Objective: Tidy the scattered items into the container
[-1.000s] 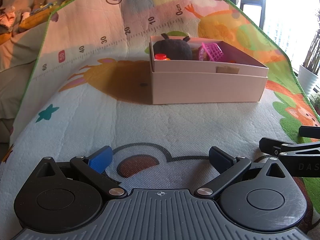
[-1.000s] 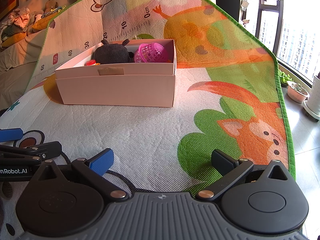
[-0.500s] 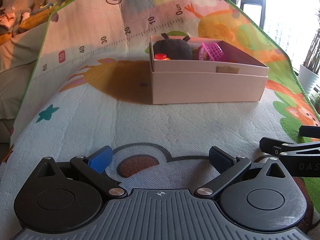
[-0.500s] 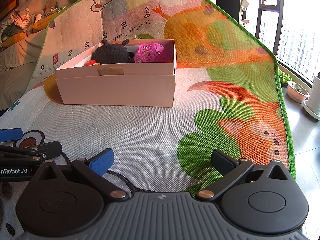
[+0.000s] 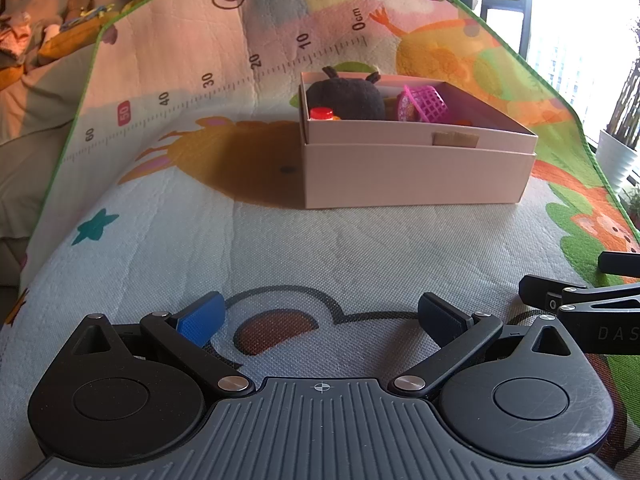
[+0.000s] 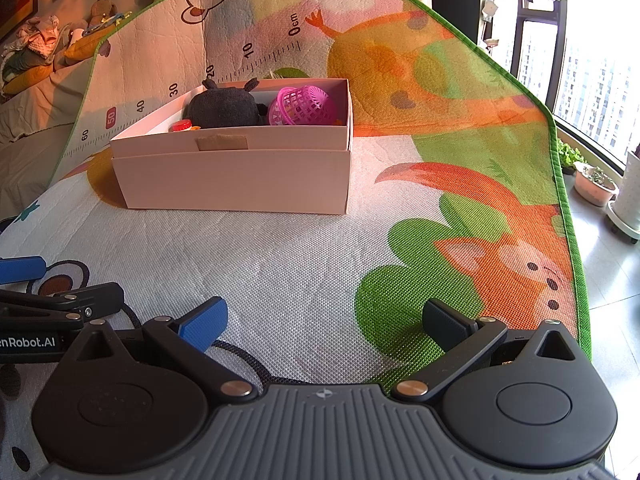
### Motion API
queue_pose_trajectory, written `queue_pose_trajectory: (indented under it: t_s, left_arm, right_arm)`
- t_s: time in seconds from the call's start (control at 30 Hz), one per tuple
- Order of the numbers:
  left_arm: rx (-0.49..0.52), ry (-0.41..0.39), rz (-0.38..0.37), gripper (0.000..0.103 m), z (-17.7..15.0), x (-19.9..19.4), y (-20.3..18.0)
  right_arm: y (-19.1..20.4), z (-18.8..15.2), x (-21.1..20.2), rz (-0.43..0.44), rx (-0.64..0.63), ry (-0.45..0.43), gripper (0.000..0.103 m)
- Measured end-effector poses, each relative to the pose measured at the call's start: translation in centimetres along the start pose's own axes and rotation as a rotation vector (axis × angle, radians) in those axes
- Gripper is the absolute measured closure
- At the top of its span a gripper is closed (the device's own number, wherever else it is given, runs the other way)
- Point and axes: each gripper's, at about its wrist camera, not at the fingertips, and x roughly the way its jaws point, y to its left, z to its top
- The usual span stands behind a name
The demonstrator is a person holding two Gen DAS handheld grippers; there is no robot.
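Observation:
A pale pink cardboard box (image 5: 416, 176) stands on the play mat, also in the right wrist view (image 6: 236, 184). Inside it lie a black plush toy (image 5: 346, 98) (image 6: 224, 106), a pink plastic basket (image 5: 426, 104) (image 6: 302, 106) and a small bottle with a red cap (image 5: 321, 113) (image 6: 182, 125). My left gripper (image 5: 320, 320) is open and empty, low over the mat, well short of the box. My right gripper (image 6: 324, 322) is open and empty too, beside the left one. Each gripper shows at the edge of the other's view.
The colourful play mat (image 5: 200, 208) curves up behind the box. Its green edge (image 6: 568, 216) runs along the right, with tiled floor and potted plants (image 6: 596, 184) beyond. A black cable (image 6: 244, 360) lies under my right gripper. A bed with soft toys (image 6: 36, 44) is far left.

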Motion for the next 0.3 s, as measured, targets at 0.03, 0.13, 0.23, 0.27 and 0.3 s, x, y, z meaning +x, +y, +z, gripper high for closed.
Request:
queue_pose_trajectory:
  t_s: [0.03, 0.13, 0.23, 0.27, 0.3]
  left_arm:
    - [0.001, 0.0, 0.0, 0.0, 0.0, 0.0, -0.01]
    - [-0.001, 0.002, -0.001, 0.0, 0.0, 0.0, 0.01]
    - [0.001, 0.006, -0.001, 0.0, 0.02, 0.01, 0.07]
    - [0.001, 0.009, -0.001, 0.0, 0.04, 0.01, 0.09]
    - [0.001, 0.013, 0.0, 0.0, 0.07, -0.02, 0.13]
  right_arm:
    - [0.0, 0.0, 0.0, 0.0, 0.0, 0.0, 0.0]
    - [0.0, 0.0, 0.0, 0.0, 0.0, 0.0, 0.0]
    - [-0.01, 0.01, 0.02, 0.0, 0.0, 0.0, 0.0]
    - [0.0, 0.0, 0.0, 0.0, 0.0, 0.0, 0.0]
    - [0.0, 0.0, 0.0, 0.0, 0.0, 0.0, 0.0]
